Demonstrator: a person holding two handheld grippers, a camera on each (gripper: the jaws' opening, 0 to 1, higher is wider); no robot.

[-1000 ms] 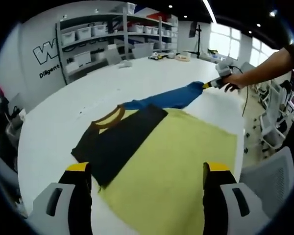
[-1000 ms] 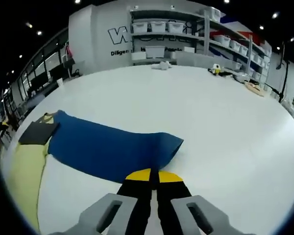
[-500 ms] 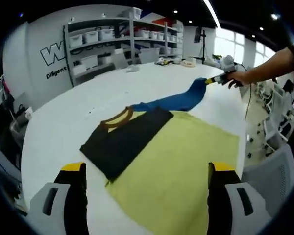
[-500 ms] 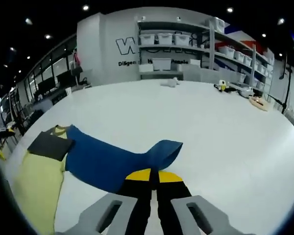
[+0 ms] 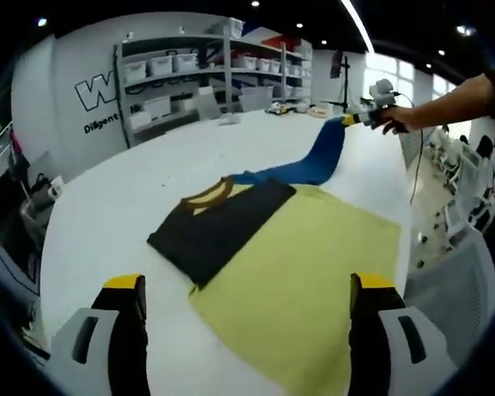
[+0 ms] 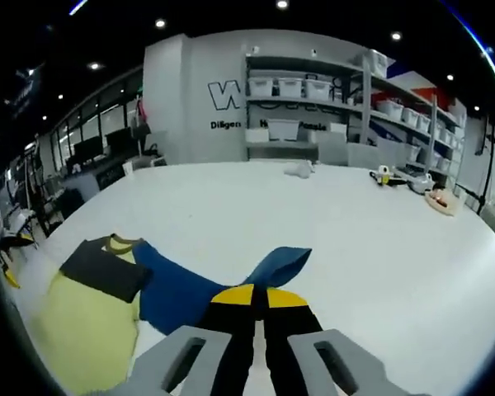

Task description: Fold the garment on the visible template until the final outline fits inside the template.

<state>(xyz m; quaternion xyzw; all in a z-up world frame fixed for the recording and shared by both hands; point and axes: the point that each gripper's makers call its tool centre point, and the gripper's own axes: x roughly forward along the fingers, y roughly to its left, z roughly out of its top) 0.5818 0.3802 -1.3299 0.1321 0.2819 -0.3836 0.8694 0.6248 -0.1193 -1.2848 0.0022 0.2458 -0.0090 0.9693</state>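
A white surface [image 5: 148,173] carries a yellow template sheet [image 5: 313,280], on which a garment [image 5: 231,223] of black, blue and mustard cloth lies partly folded: its black panel rests over the template's far corner, and its mustard collar [image 5: 206,194] sits just off the template's edge. The blue sleeve [image 5: 313,161] rises from the garment, lifted clear of the surface, its end pinched in the right tongs [image 5: 352,120], whose jaws are pressed together on the cloth; a hand [image 5: 396,120] grips them. In the right gripper view, the right tongs [image 6: 254,299] hold the sleeve [image 6: 272,266]. The left tongs [image 5: 247,289] stand wide apart with nothing between them, above the template's near edge. Beyond the surface, shelving [image 6: 330,91] holds white bins beside wall lettering beginning "W" and "Diligen" [image 6: 231,124].
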